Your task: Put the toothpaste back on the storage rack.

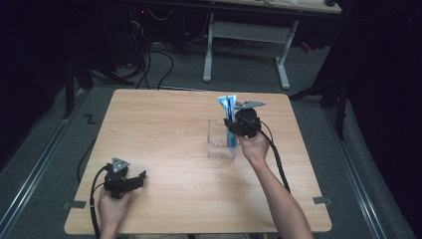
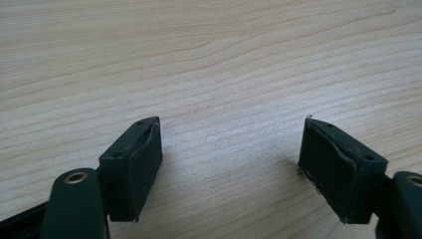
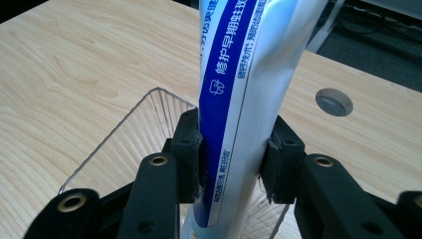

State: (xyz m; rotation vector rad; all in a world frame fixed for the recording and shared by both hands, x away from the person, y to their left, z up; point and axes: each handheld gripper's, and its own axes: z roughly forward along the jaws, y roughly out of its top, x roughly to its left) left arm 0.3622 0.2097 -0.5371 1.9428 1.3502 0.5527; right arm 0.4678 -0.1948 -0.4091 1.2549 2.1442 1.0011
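Standing the toothpaste tube [image 3: 239,99] in the clear plastic box [image 1: 219,139] is the work in hand, and the tabletop [image 1: 174,149] sets the frame for it: the box sits right of the middle, nearer the far edge than the near one, with bare wood all round it.

The right gripper [image 1: 238,130] is clamped on the tube, its pads pressing the flattened body from both sides low down, while the crimped end rises well above the jaws. In the right gripper view the tube's lower end appears to reach inside the box, close against one ribbed wall, though whether it touches the floor of the box is hidden behind the jaws.

Doing this well probably means keeping the tube upright and lowering it until the bottom end rests firmly, then easing the pads apart slowly so that the tall tube leans on a wall instead of tipping out. The light box could slide or tilt if the tube is pushed sideways, so the motion should stay vertical.

The left gripper [image 1: 130,181] rests near the near-left corner, jaws spread wide over bare wood, gripping nothing.
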